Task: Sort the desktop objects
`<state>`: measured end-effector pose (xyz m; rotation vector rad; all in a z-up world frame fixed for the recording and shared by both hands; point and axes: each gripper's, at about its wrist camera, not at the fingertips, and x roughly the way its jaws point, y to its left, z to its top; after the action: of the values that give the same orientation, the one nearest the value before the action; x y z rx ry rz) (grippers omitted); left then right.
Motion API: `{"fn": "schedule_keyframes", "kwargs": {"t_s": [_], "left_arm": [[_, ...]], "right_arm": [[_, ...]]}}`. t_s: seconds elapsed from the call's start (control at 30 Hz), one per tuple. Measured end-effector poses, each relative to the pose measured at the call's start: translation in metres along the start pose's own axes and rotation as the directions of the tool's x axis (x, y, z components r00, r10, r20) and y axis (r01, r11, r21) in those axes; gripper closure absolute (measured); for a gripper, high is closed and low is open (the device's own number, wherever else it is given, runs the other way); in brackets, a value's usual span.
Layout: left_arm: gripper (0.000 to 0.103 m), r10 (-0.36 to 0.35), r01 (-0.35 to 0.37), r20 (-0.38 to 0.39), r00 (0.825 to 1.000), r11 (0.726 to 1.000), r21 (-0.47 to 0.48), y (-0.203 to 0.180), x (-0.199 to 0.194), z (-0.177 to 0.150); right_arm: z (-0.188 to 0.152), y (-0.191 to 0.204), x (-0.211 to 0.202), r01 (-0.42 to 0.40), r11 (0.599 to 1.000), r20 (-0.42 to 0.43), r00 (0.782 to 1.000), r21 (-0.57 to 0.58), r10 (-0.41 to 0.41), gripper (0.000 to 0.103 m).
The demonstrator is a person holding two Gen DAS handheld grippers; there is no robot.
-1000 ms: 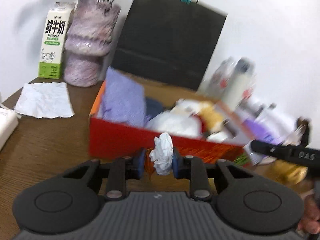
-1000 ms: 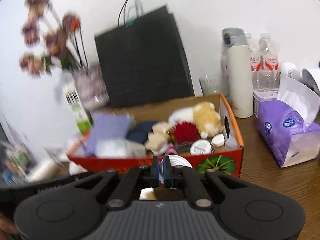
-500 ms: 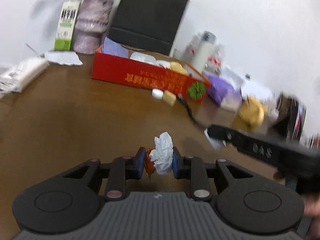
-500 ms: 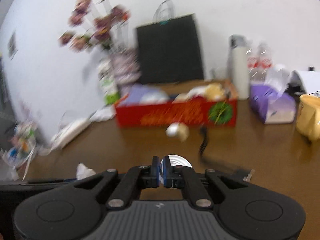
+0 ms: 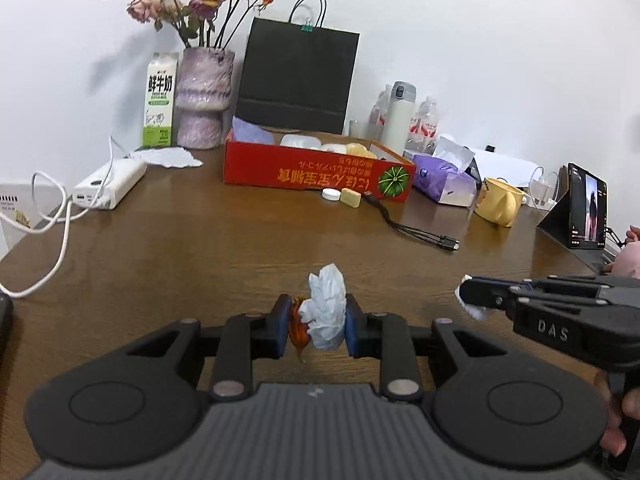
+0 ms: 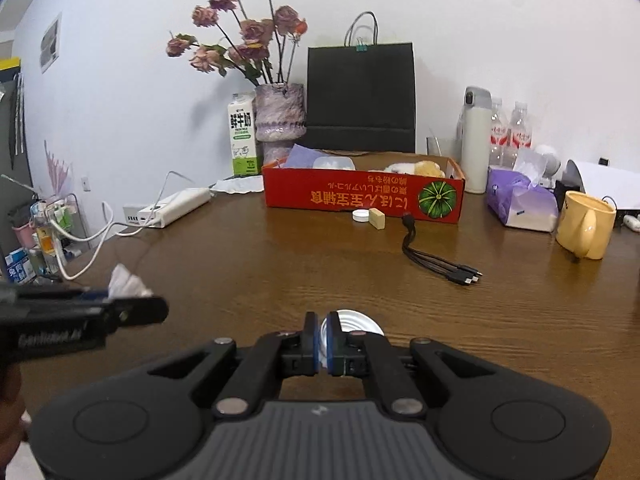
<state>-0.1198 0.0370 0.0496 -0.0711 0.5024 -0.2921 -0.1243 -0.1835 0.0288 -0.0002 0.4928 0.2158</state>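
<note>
My left gripper [image 5: 316, 326] is shut on a crumpled white tissue [image 5: 326, 312] with an orange scrap beside it, held over the near part of the brown table [image 5: 200, 248]. My right gripper [image 6: 325, 338] is shut on the edge of a round white lid [image 6: 354, 320]. Each gripper shows in the other's view, the right [image 5: 466, 294] and the left [image 6: 156, 310]. The red box [image 5: 316, 172] with several items inside stands far back. A white cap [image 5: 331, 194], a beige block [image 5: 351, 198] and a black cable [image 5: 412, 230] lie before it.
At the back stand a milk carton [image 5: 161, 100], a vase of flowers [image 5: 202, 96], a black paper bag [image 5: 298, 76], a thermos [image 5: 398, 112] and bottles. A purple tissue pack [image 5: 444, 180], yellow mug [image 5: 498, 206] and tablet [image 5: 586, 212] are right. A white power bank [image 5: 110, 186] with cords is left.
Both grippers have pulled back from the red box to the near side of the table, still holding the tissue and the lid. The box now looks far off.
</note>
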Motion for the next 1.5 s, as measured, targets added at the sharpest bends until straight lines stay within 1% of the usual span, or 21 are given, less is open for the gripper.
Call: {"fn": "schedule_keyframes", "kwargs": {"t_s": [0.17,0.37,0.43,0.6,0.63,0.7,0.73,0.77,0.83,0.9,1.0,1.03,1.07,1.13,1.23,1.27,1.33,1.37,1.4,1.43,1.5], "left_arm": [[0.076,0.021,-0.021,0.002,1.0,0.999,0.032,-0.007,0.004,0.001],[0.076,-0.006,0.006,-0.013,1.0,0.999,0.041,-0.007,0.02,0.014],[0.076,-0.014,0.013,0.009,1.0,0.999,0.047,-0.007,0.029,0.029],[0.076,-0.014,0.001,0.121,0.993,0.994,0.105,-0.015,0.041,0.061],[0.075,-0.019,0.003,0.122,0.992,0.992,0.126,-0.018,0.045,0.061],[0.073,-0.038,0.027,0.063,0.997,0.986,0.165,-0.023,0.061,0.056],[0.066,-0.037,0.032,0.026,0.999,0.984,0.174,-0.025,0.071,0.053],[0.046,-0.026,0.028,-0.01,1.0,0.983,0.179,-0.027,0.08,0.048],[0.021,-0.003,0.009,-0.036,0.999,0.983,0.185,-0.027,0.089,0.04],[0.019,-0.005,0.008,-0.017,1.0,0.986,0.168,-0.025,0.086,0.033],[0.025,-0.053,0.062,-0.053,0.997,0.98,0.191,-0.025,0.078,0.024],[0.035,-0.056,0.068,-0.061,0.997,0.977,0.201,-0.026,0.075,0.02],[0.038,-0.064,0.077,-0.071,0.995,0.976,0.202,-0.027,0.072,0.018],[0.037,-0.072,0.092,-0.103,0.992,0.975,0.201,-0.03,0.077,0.016],[0.036,-0.008,0.028,-0.114,0.993,0.983,0.184,-0.033,0.095,0.022],[0.036,-0.01,0.031,-0.122,0.992,0.985,0.169,-0.033,0.1,0.025],[0.037,-0.034,0.056,-0.137,0.99,0.986,0.154,-0.034,0.109,0.03],[0.048,-0.037,0.062,-0.153,0.988,0.985,0.163,-0.036,0.113,0.031],[0.056,-0.026,0.057,-0.172,0.985,0.983,0.175,-0.038,0.118,0.031],[0.077,-0.016,0.052,-0.194,0.981,0.982,0.181,-0.039,0.123,0.03],[0.081,-0.028,0.06,-0.202,0.979,0.986,0.153,-0.039,0.124,0.028]], "right_arm": [[0.0,0.002,-0.004,-0.004,1.0,0.01,1.0,-0.015,0.004,0.1],[0.004,-0.008,0.006,-0.004,1.0,-0.001,1.0,0.009,0.004,0.1],[0.011,-0.013,0.012,-0.004,1.0,0.005,1.0,0.008,0.004,0.1],[0.042,-0.028,0.028,0.021,1.0,0.067,0.998,-0.002,-0.021,0.1],[0.047,-0.03,0.033,0.024,1.0,0.071,0.997,0.002,-0.024,0.1],[0.051,-0.034,0.042,0.028,1.0,0.065,0.997,0.003,-0.028,0.1],[0.051,-0.035,0.048,0.028,1.0,0.05,0.998,0.004,-0.028,0.1],[0.049,-0.036,0.054,0.027,1.0,0.029,0.999,0.005,-0.027,0.1],[0.043,-0.038,0.067,0.028,0.999,-0.02,0.999,0.017,-0.028,0.099],[0.037,-0.04,0.074,0.024,0.999,-0.052,0.998,0.03,-0.023,0.099],[0.029,-0.042,0.079,0.027,0.999,-0.077,0.997,0.038,-0.024,0.099],[0.027,-0.043,0.079,0.025,0.999,-0.086,0.996,0.041,-0.021,0.099],[0.026,-0.044,0.079,0.021,0.999,-0.09,0.996,0.042,-0.017,0.099],[0.023,-0.045,0.077,0.02,0.999,-0.091,0.996,0.035,-0.017,0.099],[0.021,-0.047,0.075,0.022,0.999,-0.087,0.996,0.036,-0.019,0.097],[0.021,-0.048,0.074,0.028,0.999,-0.085,0.996,0.037,-0.024,0.094],[0.021,-0.05,0.072,0.05,0.998,-0.073,0.996,0.035,-0.048,0.078],[0.021,-0.051,0.07,0.058,0.998,-0.071,0.996,0.028,-0.056,0.067],[0.021,-0.052,0.071,0.062,0.998,-0.073,0.996,0.019,-0.06,0.064],[0.021,-0.052,0.073,0.063,0.998,-0.086,0.994,0.01,-0.062,0.064],[0.022,-0.053,0.082,0.048,0.999,-0.123,0.991,-0.003,-0.048,0.063]]}}
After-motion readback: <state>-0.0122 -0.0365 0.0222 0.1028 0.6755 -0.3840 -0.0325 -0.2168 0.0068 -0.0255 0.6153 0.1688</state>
